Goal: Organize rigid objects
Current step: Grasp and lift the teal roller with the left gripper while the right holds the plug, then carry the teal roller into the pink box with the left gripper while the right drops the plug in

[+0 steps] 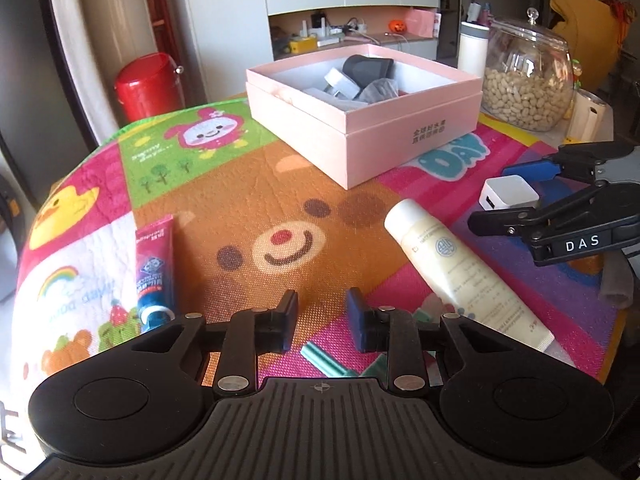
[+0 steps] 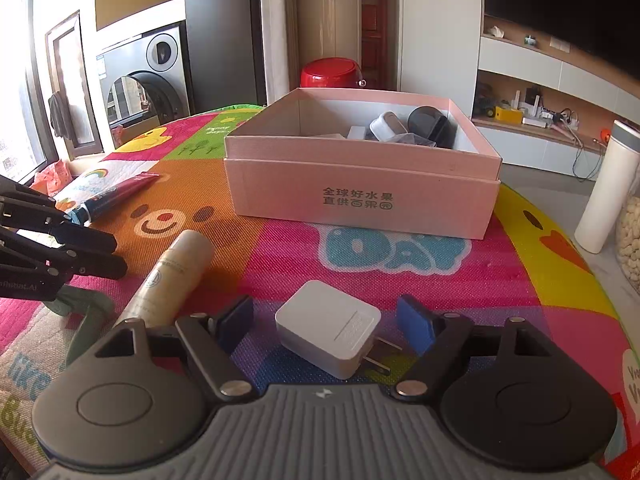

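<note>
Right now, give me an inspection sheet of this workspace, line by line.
Surface: round table under a colourful cartoon mat.
Job's things: open pink box already holding several grey and black items; white charger, cream tube and red-blue toothpaste tube lie loose on the mat.
Clutter: glass jar of nuts, white bottle.
Grippers: left gripper open over bare mat, nothing between its fingers; right gripper open, fingers either side of the charger, not touching.
Cables: wires on the far shelf; none on the table.
Surroundings: red bin, washing machine.
</note>
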Tool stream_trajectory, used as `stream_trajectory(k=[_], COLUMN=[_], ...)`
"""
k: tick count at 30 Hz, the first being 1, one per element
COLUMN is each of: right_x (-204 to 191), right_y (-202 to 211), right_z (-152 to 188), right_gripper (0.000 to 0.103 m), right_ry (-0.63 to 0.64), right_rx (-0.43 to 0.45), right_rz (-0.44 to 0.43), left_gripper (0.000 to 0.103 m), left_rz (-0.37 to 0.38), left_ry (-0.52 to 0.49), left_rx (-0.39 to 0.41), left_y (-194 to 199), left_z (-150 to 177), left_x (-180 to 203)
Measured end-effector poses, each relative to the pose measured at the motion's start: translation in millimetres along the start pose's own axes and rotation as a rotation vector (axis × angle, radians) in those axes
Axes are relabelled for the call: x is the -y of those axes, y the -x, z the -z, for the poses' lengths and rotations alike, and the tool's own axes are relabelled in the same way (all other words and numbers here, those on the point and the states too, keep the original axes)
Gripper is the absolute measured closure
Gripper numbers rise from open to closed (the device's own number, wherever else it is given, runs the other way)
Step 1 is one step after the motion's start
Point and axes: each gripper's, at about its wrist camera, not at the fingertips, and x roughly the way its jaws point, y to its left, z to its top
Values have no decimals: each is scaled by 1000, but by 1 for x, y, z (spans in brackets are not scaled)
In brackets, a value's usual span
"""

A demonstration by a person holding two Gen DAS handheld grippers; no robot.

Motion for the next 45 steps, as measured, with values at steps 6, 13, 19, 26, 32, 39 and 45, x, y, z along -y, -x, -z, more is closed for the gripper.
stream_trajectory(k=[6, 13, 19, 26, 32, 39, 45], right_x=[-1, -1, -1, -1, -2, -2, 0], right_y=[0, 0, 0, 0, -1, -4, -8], right_z=[0, 0, 0, 0, -1, -2, -6], right_gripper=[23, 22, 22, 21, 20, 14, 0], right_ry=[1, 1, 0, 0, 1, 21, 52], right_rx=[-1, -1, -1, -1, -2, -20, -73], right_rz=[0, -2, -2, -3, -3, -23, -91], left_gripper=[72, 72, 72, 75, 76, 77, 77], left_rz=[-5, 252, 197, 123, -98, -68, -110], left_ry=[-8, -35, -215, -243, -93, 169, 177], left_rx=[5, 55, -6, -43, -7, 26, 63], left_y=[6, 40, 40, 16, 5, 3, 3], left_z=[2, -2, 8, 7, 1, 9, 15], left_x=[3, -3, 18, 27, 10, -10, -1])
